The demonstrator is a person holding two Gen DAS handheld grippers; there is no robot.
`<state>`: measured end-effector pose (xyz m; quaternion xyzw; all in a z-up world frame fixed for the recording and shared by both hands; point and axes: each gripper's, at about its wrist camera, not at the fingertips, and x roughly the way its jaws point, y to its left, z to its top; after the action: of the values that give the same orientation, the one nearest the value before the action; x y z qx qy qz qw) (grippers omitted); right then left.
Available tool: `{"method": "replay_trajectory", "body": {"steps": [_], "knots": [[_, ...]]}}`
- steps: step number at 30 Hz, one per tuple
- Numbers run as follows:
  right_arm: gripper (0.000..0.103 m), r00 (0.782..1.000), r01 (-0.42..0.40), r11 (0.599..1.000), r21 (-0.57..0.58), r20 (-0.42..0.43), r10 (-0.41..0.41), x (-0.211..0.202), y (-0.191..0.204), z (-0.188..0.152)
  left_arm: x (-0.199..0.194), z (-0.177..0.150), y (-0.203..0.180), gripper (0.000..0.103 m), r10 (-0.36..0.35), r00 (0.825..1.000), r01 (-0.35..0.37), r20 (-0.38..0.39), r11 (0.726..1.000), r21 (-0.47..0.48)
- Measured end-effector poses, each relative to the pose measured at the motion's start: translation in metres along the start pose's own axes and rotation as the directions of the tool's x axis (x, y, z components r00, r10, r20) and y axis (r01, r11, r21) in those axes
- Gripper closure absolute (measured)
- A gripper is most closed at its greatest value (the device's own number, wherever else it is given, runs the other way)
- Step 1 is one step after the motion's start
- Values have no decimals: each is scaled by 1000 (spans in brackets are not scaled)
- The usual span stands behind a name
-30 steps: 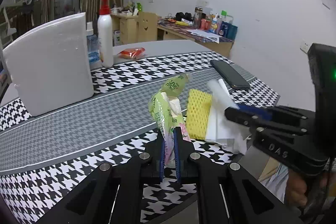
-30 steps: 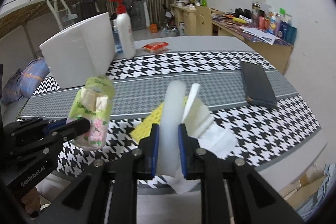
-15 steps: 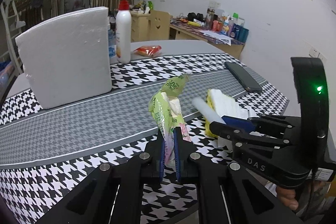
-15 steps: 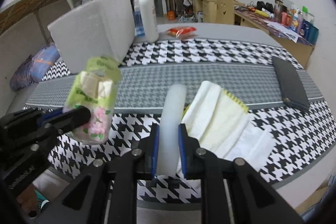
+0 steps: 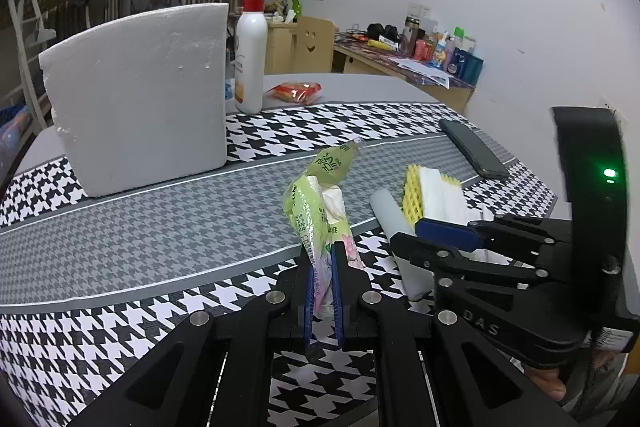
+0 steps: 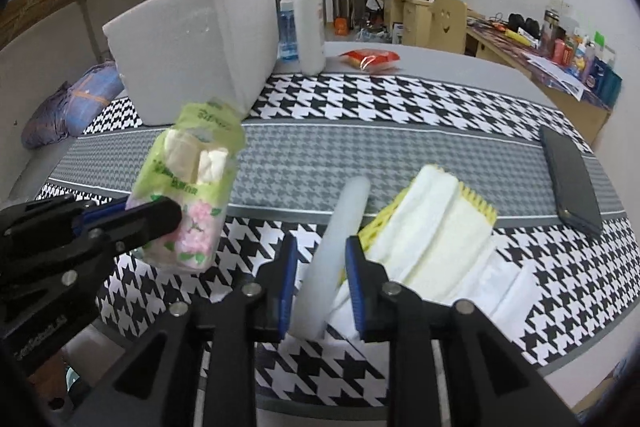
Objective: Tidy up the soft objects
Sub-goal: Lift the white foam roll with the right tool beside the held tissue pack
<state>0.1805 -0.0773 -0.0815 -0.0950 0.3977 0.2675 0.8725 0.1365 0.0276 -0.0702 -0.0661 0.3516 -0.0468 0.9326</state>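
right wrist view: foam block (image 6: pixel 192 47), pump bottle (image 6: pixel 308 15) behind tissue pack (image 6: pixel 188 183)

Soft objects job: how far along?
Done: nothing clearly sorted yet. In hand: the left gripper is shut on the green plastic tissue pack, held above the houndstooth cloth; the right gripper pinches the white foam roll between its fingers. Left: the folded white towel on the yellow sponge lies near the cloth's edge; no destination is evident.
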Motion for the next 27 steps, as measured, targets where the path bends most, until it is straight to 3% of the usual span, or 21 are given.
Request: {"method": "replay_trajectory", "body": {"steps": [9, 15, 16, 19, 27], "knots": [[74, 1000, 13, 1000, -20, -23, -13, 8, 6, 4, -1, -1, 2, 95, 4, 1000, -4, 2, 1000, -11], [74, 998, 48, 997, -55, 41, -46, -9, 15, 12, -7, -3, 11, 95, 16, 1000, -15, 13, 1000, -24], [72, 998, 45, 997, -59, 53, -42, -13, 16, 12, -9, -3, 12, 95, 17, 1000, -16, 15, 1000, -25], [43, 995, 30, 997, -72, 93, -23, -22, 21, 15, -12, -3, 14, 95, 16, 1000, -15, 23, 999, -28], [43, 1000, -8, 999, -39, 11, 9, 6, 21, 17, -15, -4, 20, 95, 29, 999, -28, 26, 999, -40]]}}
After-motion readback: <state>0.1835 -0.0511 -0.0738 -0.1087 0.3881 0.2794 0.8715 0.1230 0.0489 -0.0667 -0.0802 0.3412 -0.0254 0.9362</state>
